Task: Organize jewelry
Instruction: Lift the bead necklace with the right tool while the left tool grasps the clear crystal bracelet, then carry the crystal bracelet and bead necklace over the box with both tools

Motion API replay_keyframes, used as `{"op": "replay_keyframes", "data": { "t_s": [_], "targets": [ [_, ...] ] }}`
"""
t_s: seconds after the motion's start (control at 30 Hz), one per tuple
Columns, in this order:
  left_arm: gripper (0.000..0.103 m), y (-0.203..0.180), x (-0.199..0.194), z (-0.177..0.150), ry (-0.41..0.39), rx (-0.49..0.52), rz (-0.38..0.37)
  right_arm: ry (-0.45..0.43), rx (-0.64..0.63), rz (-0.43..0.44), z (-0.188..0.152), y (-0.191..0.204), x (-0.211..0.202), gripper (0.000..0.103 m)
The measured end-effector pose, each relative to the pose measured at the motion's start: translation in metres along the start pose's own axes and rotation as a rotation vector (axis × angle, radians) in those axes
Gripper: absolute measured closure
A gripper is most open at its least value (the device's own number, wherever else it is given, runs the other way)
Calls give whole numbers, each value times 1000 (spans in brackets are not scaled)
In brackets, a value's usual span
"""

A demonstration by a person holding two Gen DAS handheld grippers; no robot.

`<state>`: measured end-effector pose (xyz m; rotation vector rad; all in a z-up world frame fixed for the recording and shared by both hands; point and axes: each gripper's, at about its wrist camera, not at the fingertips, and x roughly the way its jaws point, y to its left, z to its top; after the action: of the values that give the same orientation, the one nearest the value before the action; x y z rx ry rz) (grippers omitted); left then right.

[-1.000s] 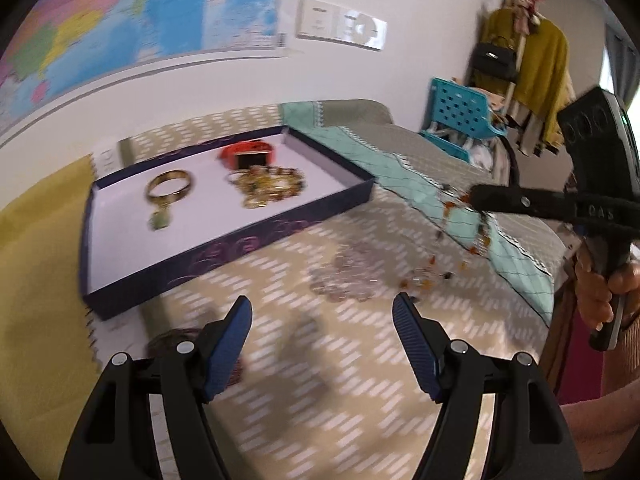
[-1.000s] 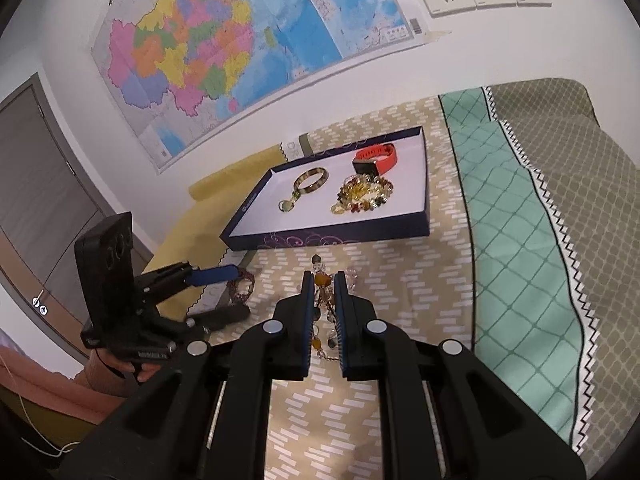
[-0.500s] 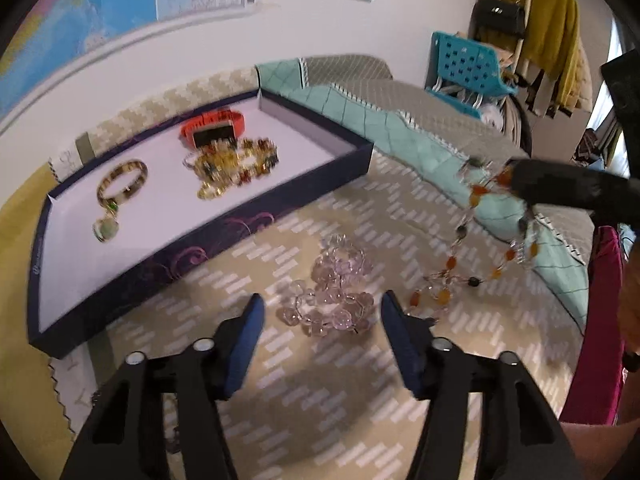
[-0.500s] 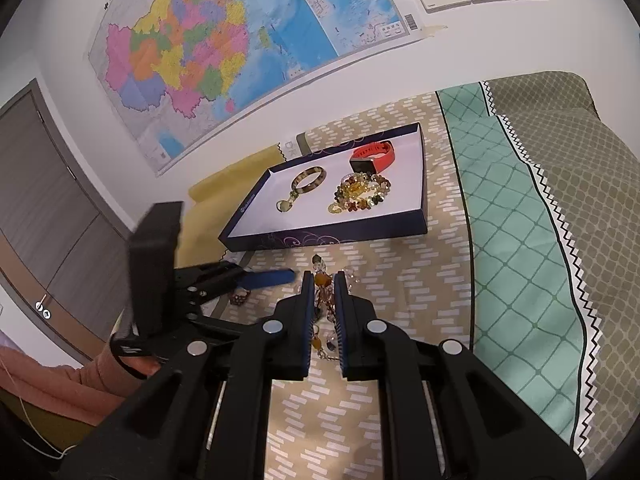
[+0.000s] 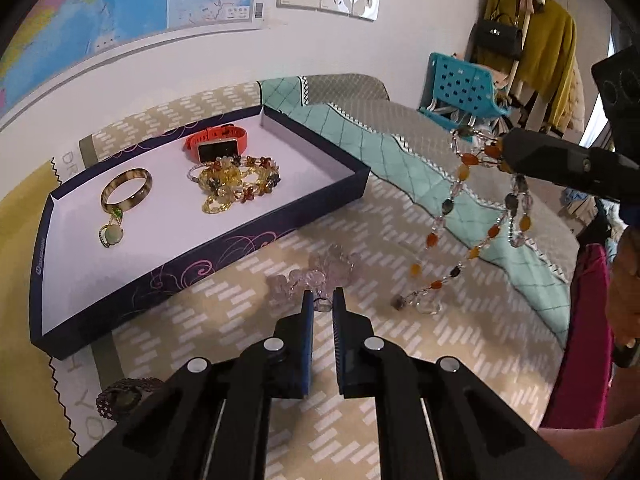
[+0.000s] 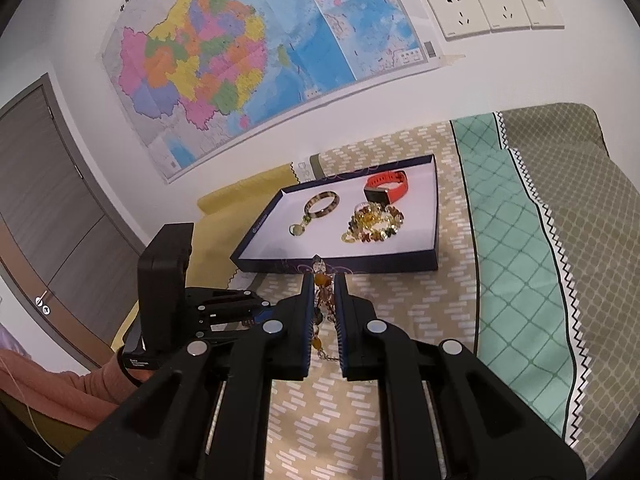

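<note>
In the left wrist view my left gripper (image 5: 321, 300) is shut on a bead of the clear pinkish bead bracelet (image 5: 320, 270), which lies on the patterned bedspread in front of the dark blue tray (image 5: 224, 248). At the right, my right gripper (image 5: 503, 156) is shut on the orange and grey bead necklace (image 5: 460, 174); the necklace hangs down and its lower end touches the bedspread. In the right wrist view the necklace (image 6: 320, 280) runs between the shut fingers of the right gripper (image 6: 322, 282). The tray (image 6: 435, 216) lies just beyond them.
The tray holds an orange watch (image 5: 216, 142), a yellow bead bracelet (image 5: 236, 184), a brown bangle (image 5: 126, 188) and a green pendant (image 5: 112, 235). A dark bead bracelet (image 5: 120, 396) lies near left. A teal chair (image 5: 460, 88) and hanging clothes stand far right.
My left gripper came forward over the clear bracelet and closed on it. The right gripper kept its grip on the necklace and stayed about where it was.
</note>
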<state>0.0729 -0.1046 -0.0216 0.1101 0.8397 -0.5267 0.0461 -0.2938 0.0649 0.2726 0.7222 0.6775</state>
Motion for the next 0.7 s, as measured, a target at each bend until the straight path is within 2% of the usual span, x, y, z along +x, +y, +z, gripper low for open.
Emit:
{"op": "replay_keyframes", "data": {
  "t_s": [0.3, 0.7],
  "targets": [
    [96, 12, -27, 4, -56, -42, -47, -15, -6, 6, 6, 3, -5, 93],
    [96, 19, -66, 15, -137, -43, -50, -55, -68, 23, 28, 25, -10, 93]
  ]
}}
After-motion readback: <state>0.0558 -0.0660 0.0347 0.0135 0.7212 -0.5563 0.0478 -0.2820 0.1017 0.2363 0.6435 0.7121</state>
